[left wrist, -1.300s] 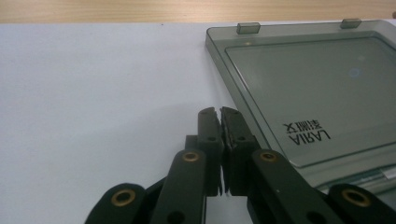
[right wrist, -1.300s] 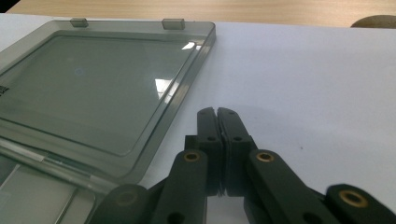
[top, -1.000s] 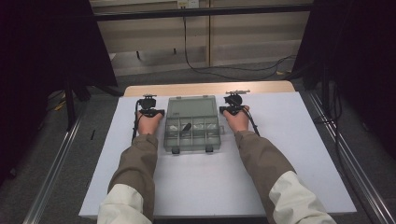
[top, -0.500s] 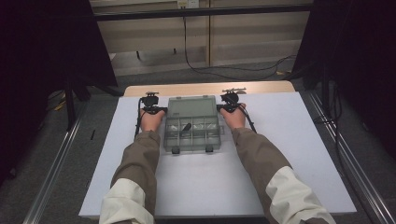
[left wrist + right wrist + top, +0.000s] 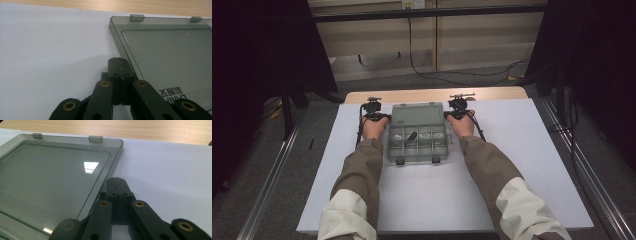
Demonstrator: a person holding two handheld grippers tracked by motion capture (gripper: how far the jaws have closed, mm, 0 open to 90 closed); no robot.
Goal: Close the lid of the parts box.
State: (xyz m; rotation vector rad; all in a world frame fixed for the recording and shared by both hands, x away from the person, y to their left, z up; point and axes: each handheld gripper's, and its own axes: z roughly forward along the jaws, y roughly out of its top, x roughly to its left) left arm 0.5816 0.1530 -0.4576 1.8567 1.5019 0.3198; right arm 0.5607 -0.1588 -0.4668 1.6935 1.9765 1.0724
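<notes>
A clear compartment box with its lid closed lies on the white sheet, near the sheet's far edge. The left gripper sits just beside the box's left edge and the right gripper just beside its right edge, both clenched on nothing.

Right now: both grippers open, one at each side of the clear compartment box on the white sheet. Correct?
Not quite: the jaws are shut, pressed together with nothing between them, as both gripper views show. The left gripper and right gripper do flank the compartment box on the white sheet.
</notes>
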